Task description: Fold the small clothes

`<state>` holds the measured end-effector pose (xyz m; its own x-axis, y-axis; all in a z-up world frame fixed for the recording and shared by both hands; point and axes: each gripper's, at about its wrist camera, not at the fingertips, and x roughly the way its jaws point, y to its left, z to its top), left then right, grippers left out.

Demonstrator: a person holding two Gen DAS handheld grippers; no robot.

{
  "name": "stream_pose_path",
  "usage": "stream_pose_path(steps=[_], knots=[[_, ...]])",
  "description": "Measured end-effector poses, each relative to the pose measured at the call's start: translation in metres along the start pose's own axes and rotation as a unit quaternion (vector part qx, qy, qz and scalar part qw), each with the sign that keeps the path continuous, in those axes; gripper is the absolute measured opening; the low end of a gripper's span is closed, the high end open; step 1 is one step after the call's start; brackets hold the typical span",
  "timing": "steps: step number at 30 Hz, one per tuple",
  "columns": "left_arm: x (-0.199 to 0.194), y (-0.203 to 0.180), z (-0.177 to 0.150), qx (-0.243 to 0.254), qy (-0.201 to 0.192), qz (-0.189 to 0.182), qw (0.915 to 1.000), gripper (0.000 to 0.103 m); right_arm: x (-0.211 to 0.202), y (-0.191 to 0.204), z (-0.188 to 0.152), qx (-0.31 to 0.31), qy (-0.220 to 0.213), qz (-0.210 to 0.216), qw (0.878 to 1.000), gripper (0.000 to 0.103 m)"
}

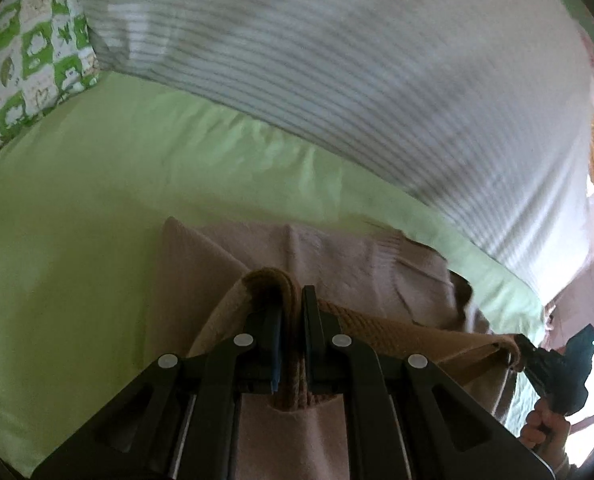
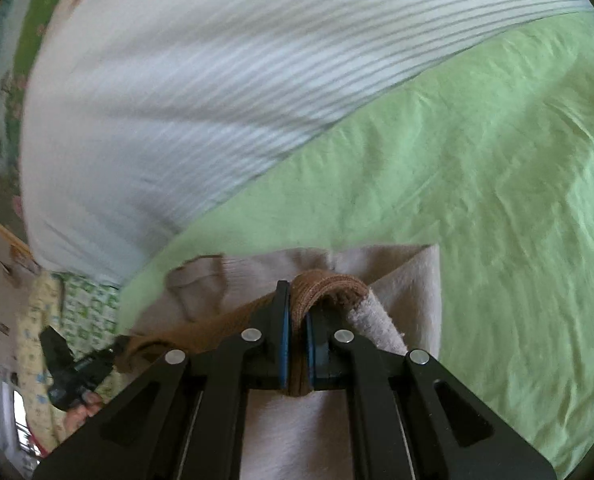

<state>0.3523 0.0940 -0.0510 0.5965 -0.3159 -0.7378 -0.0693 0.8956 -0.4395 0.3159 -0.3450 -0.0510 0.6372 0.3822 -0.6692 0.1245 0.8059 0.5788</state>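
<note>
A small beige garment [image 1: 337, 256] with a brown ribbed hem lies on a green bedsheet [image 1: 77, 240]. My left gripper [image 1: 293, 300] is shut on the brown hem [image 1: 273, 280] at one corner. My right gripper [image 2: 297, 300] is shut on the same hem [image 2: 329, 284] at the other corner. The hem stretches taut between them, lifted a little above the rest of the garment [image 2: 401, 272]. The right gripper shows at the left wrist view's right edge [image 1: 521, 344], the left gripper at the right wrist view's left edge [image 2: 113, 352].
A large grey-and-white striped pillow [image 1: 357, 92] lies just beyond the garment, also in the right wrist view [image 2: 201, 100]. A green-and-white patterned cushion [image 1: 29, 64] is at the far left. Wrinkled green sheet [image 2: 497, 200] spreads to the right.
</note>
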Motion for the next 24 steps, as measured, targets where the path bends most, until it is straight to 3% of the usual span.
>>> stream_pose_path(steps=[4, 8, 10, 11, 12, 13, 14, 19, 22, 24], knots=[[0.021, 0.002, 0.003, 0.008, 0.017, 0.021, 0.9996, 0.014, 0.023, -0.014, 0.005, 0.030, 0.020, -0.009, 0.999, 0.010], [0.012, 0.004, 0.004, 0.006, 0.016, 0.003, 0.9999, 0.016, 0.025, -0.025, 0.006, 0.056, 0.032, -0.009, 0.998, 0.014], [0.005, 0.003, 0.002, 0.011, 0.012, -0.001, 0.9999, 0.020, 0.019, -0.024, 0.007, 0.053, 0.025, -0.004, 0.998, 0.024], [0.000, 0.001, 0.001, 0.017, 0.009, 0.002, 0.9998, 0.030, 0.016, -0.024, 0.007, 0.054, 0.019, -0.007, 0.998, 0.030], [-0.005, -0.002, 0.000, 0.024, 0.003, 0.012, 0.9996, 0.039, 0.010, -0.023, 0.008, 0.056, 0.009, -0.012, 0.998, 0.042], [-0.010, -0.004, -0.001, 0.032, -0.007, 0.024, 0.9992, 0.054, 0.003, -0.022, 0.009, 0.059, -0.005, -0.011, 0.998, 0.048], [-0.017, -0.005, -0.002, 0.039, -0.018, 0.031, 0.9986, 0.056, -0.002, -0.022, 0.009, 0.059, -0.015, -0.009, 0.998, 0.048], [-0.045, -0.012, -0.015, 0.060, -0.023, 0.006, 0.9979, 0.056, -0.024, -0.011, 0.005, 0.045, -0.026, 0.004, 0.999, 0.048], [-0.057, -0.026, -0.039, 0.104, 0.001, -0.024, 0.9943, 0.056, -0.035, 0.008, -0.013, 0.007, -0.023, 0.020, 1.000, 0.048], [-0.058, -0.043, -0.062, 0.147, 0.031, -0.052, 0.9873, 0.056, -0.039, 0.026, -0.031, -0.036, -0.017, 0.028, 0.999, 0.048]])
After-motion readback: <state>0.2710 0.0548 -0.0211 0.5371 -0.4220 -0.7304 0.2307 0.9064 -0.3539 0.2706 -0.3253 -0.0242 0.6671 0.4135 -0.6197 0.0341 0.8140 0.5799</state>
